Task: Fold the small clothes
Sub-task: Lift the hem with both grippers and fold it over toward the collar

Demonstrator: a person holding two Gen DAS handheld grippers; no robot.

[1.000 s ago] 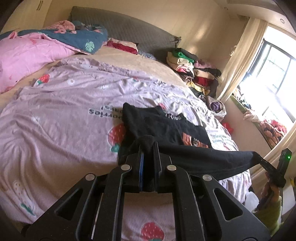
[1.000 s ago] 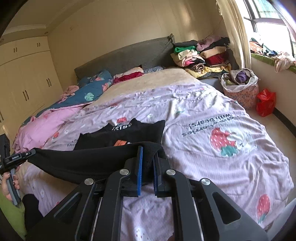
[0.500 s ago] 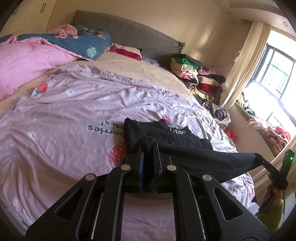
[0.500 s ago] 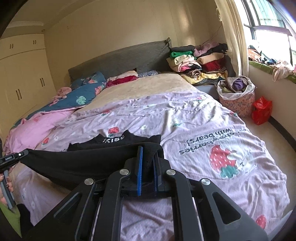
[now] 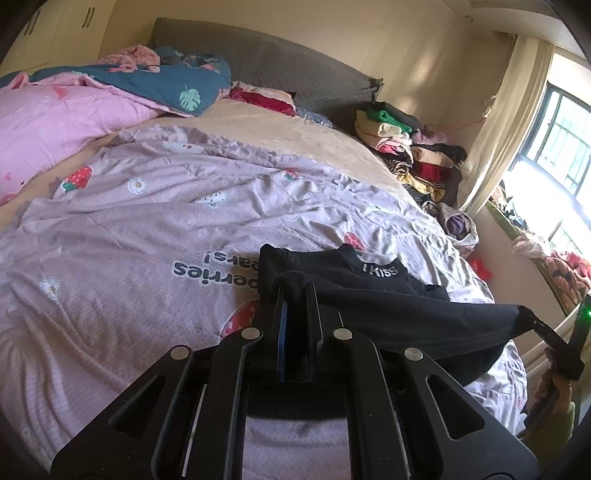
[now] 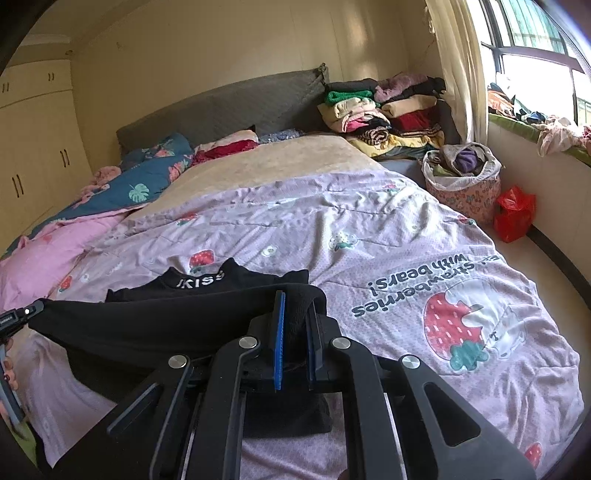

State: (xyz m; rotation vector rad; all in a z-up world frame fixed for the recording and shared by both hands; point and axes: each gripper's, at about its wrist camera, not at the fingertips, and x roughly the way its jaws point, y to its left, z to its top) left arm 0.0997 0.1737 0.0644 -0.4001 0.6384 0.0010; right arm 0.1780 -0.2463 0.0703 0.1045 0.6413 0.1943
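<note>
Both pinch the black shirt's point(image 5: 406, 314) hem corners: your left hand-held gripper point(image 5: 295, 295) and right hand-held gripper point(image 6: 295, 306) are clamped on fabric. The shirt is partly on the lilac quilt point(image 5: 129, 258), its "KISS" collar point(image 6: 201, 282) lying beyond the lifted hem. Risks: uneven tension skews the fold; dragging bunches the collar end; thin pinches may slip.

Bed point(image 6: 369, 236) with grey padded headboard point(image 6: 229, 107) against a cream wall point(image 6: 207, 44). Cream wardrobe doors point(image 6: 33, 147) along one side. Window point(image 6: 535, 33) with pale curtain point(image 6: 461, 66) on the other; daylight is strong there. Cluttered window ledge point(image 6: 517, 127). Light floor point(image 6: 554, 266) beside bed.
</note>
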